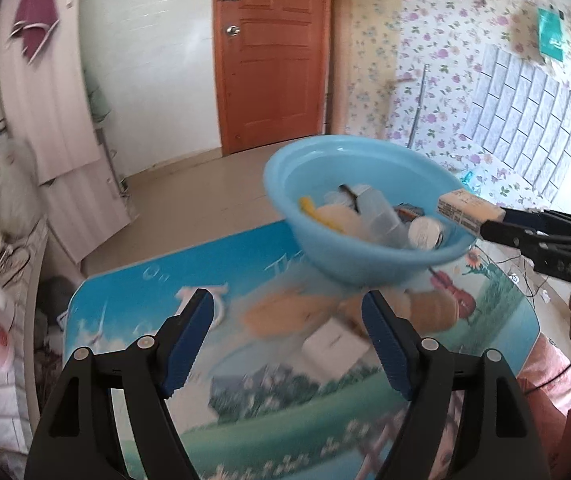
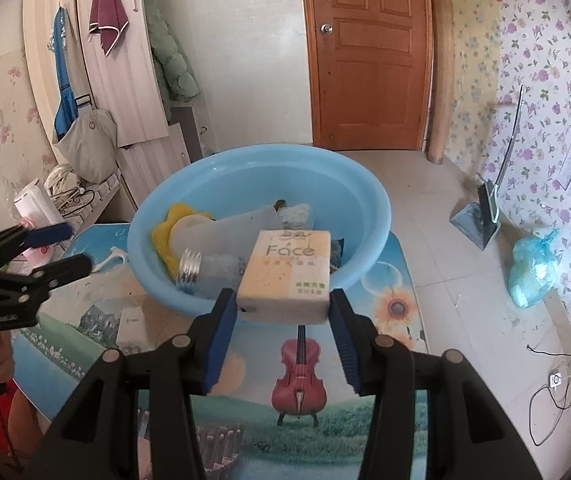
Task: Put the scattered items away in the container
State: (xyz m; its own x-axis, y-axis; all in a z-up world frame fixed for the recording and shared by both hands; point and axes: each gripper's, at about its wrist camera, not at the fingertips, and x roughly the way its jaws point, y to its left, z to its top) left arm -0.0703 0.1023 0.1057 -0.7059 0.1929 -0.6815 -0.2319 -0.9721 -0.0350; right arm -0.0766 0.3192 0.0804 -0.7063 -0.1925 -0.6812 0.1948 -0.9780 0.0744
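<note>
A light blue basin point(image 2: 369, 208) point(image 1: 285, 176) stands on the picture-printed table point(image 2: 389, 292). It holds a yellow cloth point(image 2: 165, 228), a clear plastic bottle point(image 2: 221, 240) and other small items. My right gripper point(image 2: 283, 308) is shut on a tissue pack point(image 2: 289, 276) marked "Face", held at the basin's near rim; the pack also shows in the left wrist view point(image 1: 465, 210). My left gripper point(image 1: 287, 312) is open and empty above the table, near a blurred tan item point(image 1: 281, 312) and a white box point(image 1: 335, 346).
A wooden door point(image 2: 369, 52), floral wallpaper, a wardrobe with hung cloths point(image 2: 107, 24). A blue plastic bag point(image 2: 533, 268) and a dustpan point(image 2: 481, 220) sit on the tiled floor at right. Cables point(image 2: 557, 380) lie on the floor.
</note>
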